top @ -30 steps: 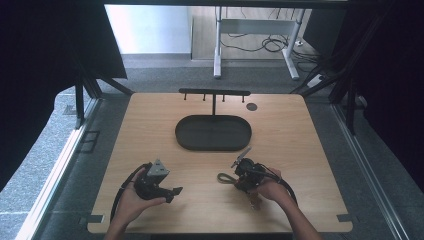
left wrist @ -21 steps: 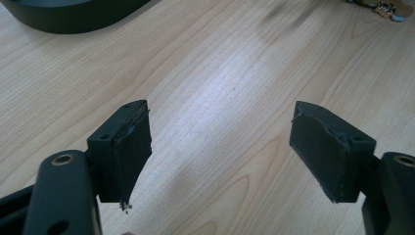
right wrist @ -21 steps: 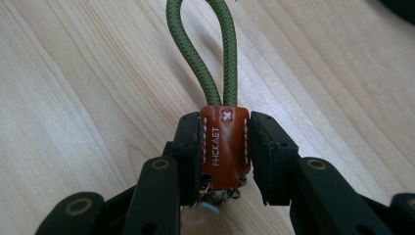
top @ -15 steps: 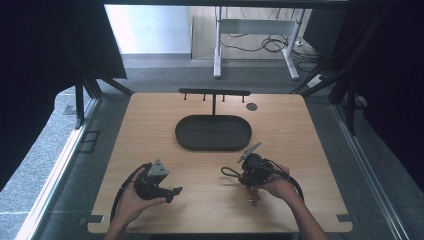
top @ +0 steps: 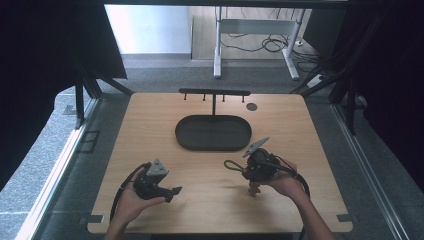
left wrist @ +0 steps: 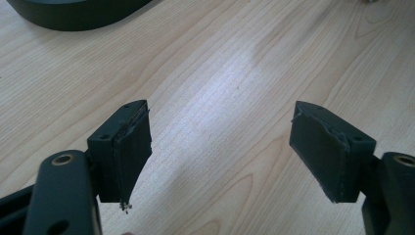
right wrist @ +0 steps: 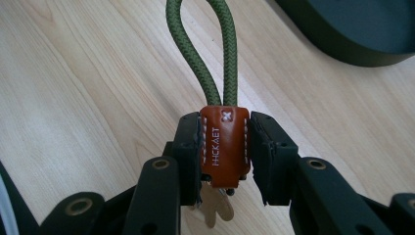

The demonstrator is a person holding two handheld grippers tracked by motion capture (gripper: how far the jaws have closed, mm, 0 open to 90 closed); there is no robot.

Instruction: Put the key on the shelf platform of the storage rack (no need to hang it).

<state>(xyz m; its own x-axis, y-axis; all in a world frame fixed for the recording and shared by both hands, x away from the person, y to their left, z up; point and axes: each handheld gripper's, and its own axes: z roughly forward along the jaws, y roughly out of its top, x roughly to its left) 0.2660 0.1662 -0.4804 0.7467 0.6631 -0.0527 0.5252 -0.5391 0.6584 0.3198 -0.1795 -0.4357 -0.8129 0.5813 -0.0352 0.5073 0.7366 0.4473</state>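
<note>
Key fob [right wrist: 224, 147], brown leather tab with green cord loop [right wrist: 208, 49]: clamped in right gripper [right wrist: 225, 152], loop pointing toward dark oval tray [top: 213, 132]; hook rack [top: 215, 93] beyond; left gripper [left wrist: 220, 147] apart, empty, farther off

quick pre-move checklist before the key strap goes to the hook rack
1. Grip: right gripper jaws clamp the brown leather tab from both sides: ok.
2. Loop free: the green cord loop sticks out past the jaws, unobstructed: ok.
3. Key hanging below the tab: partly hidden, attachment cannot tell.
4. Hook rack stands at the table's far edge behind the dark oval tray, pegs bare: ok.
5. Left gripper open, holding nothing, off to the side: ok.
6. Loop fits a peg: cannot tell.
</note>
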